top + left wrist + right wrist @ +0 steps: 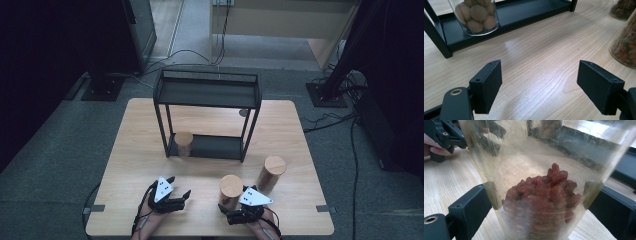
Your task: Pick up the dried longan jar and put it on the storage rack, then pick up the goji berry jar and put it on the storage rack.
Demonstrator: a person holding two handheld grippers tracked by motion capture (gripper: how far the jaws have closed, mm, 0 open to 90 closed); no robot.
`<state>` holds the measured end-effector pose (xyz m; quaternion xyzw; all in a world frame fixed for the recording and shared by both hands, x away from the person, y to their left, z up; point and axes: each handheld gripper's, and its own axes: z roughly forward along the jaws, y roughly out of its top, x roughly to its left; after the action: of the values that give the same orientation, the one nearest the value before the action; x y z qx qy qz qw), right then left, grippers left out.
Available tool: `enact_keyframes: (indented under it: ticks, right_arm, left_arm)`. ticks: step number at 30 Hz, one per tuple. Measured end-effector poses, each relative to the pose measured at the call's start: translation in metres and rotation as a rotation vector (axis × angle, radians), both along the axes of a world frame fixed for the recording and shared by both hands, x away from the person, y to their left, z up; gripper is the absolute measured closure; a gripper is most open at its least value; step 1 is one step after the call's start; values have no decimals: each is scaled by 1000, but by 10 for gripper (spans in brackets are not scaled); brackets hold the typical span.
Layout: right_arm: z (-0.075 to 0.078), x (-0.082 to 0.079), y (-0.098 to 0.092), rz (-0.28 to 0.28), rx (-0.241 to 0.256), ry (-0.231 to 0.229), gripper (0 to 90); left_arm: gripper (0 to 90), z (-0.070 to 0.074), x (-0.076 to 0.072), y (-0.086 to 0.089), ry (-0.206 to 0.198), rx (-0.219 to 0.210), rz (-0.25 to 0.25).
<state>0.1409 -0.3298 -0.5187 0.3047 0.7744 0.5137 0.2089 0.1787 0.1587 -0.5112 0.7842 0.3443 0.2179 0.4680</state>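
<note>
High view: a person is working at a wooden table [150, 150] with a gripper in each hand, both near the table's front edge. The right gripper [231, 210] is sitting at the front edge, right of centre, with its jaws set around the base of a jar [230, 190] with a wooden lid. A second jar [271, 172] is standing just beside it, toward the right edge. The left gripper [179, 189] is resting left of centre at the front edge, apart from every jar. A black rack [207, 92] is standing at the middle of the table toward the rear edge, and a third jar [184, 143] is sitting at the left end of the rack's lower shelf.

Right gripper view: the two jaws are lying against opposite sides of the clear jar [544, 195], pinching it low on its wall; red dried berries [546, 192] are filling its lower part. The left gripper [446, 135] is showing at the upper left.

Left gripper view: the left gripper [539, 82] is holding its jaws spread wide over bare wood, gripping nothing. The rack's lower shelf [524, 12] is lying ahead, carrying the third jar [476, 16], which is holding round pale nuts.
</note>
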Motion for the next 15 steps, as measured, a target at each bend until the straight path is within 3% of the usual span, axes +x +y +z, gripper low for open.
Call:
enact_keyframes:
  ticks: [15]
  right_arm:
    - [1, 0, 2, -1, -10, -1, 58]
  left_arm:
    - [201, 0, 1, 0, 2, 7, 2]
